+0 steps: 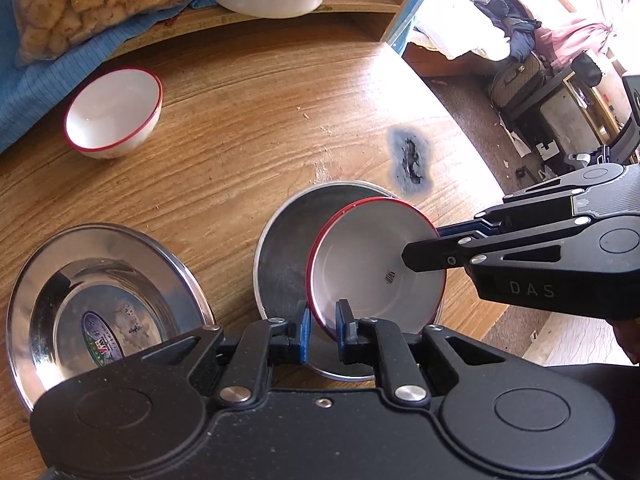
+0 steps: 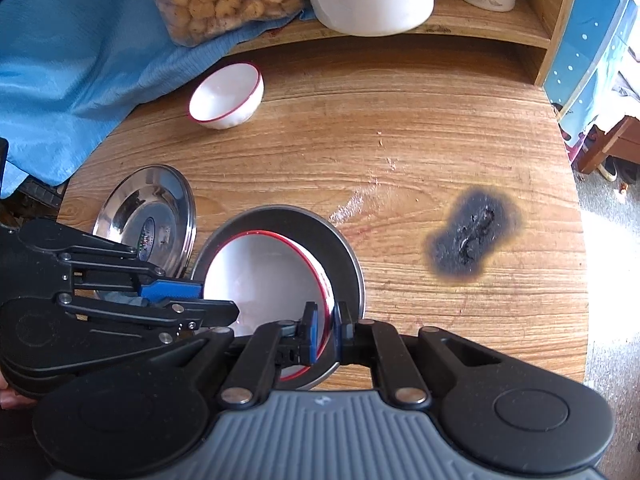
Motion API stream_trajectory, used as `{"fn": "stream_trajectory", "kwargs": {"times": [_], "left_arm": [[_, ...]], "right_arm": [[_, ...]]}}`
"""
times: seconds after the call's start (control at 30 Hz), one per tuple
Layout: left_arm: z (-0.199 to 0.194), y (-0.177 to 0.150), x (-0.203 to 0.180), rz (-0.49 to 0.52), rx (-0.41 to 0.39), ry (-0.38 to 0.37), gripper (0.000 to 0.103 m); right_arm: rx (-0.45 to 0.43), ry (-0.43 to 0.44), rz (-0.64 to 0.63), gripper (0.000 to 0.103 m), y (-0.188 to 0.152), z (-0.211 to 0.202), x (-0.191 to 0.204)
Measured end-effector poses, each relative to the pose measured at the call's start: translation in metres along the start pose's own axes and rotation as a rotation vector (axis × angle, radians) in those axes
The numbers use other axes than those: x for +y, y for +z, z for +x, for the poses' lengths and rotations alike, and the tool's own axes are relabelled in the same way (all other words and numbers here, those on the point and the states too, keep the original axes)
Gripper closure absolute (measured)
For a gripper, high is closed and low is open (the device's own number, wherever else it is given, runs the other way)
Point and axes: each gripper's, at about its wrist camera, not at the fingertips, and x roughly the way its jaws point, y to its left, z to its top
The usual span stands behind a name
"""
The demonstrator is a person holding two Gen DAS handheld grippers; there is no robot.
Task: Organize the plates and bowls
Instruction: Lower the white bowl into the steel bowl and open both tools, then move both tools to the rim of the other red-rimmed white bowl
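Both grippers clamped on rim of red-rimmed white bowl (image 1: 372, 264): left gripper (image 1: 322, 330) on its near-left edge, right gripper (image 2: 325, 330) on its right edge. Bowl tilted inside steel plate (image 1: 280, 248), near centre of wooden table (image 1: 240, 128). 2nd steel plate (image 1: 96, 300) just left; 2nd red-rimmed bowl (image 1: 114, 114) far left.
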Motion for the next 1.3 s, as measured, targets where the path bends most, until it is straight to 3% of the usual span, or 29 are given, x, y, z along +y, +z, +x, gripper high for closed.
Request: {"fn": "stream_trajectory", "kwargs": {"times": [0.6,1.03,1.1,1.13,1.17,1.23,1.3], "left_arm": [[0.006,0.003,0.004,-0.021,0.006,0.023,0.085],[-0.013,0.004,0.003,-0.014,-0.039,0.018,0.065],[-0.018,0.005,0.003,-0.014,-0.052,0.020,0.061],[-0.021,0.006,0.002,-0.016,-0.060,0.021,0.052],[-0.023,0.007,0.002,-0.017,-0.067,0.036,0.034],[-0.029,0.007,0.001,-0.010,-0.095,0.096,0.015],[-0.034,0.008,0.003,-0.005,-0.113,0.131,0.014]], "right_arm": [[-0.006,0.004,0.017,0.093,0.004,0.004,-0.001],[-0.040,-0.005,0.016,0.084,0.005,-0.011,0.000],[-0.052,-0.009,0.014,0.079,0.006,-0.015,0.001],[-0.058,-0.010,0.015,0.074,0.006,-0.017,0.001],[-0.065,-0.014,0.016,0.072,0.007,-0.019,0.001],[-0.075,-0.023,0.017,0.062,0.007,-0.021,0.001],[-0.084,-0.034,0.017,0.056,0.007,-0.023,0.001]]}}
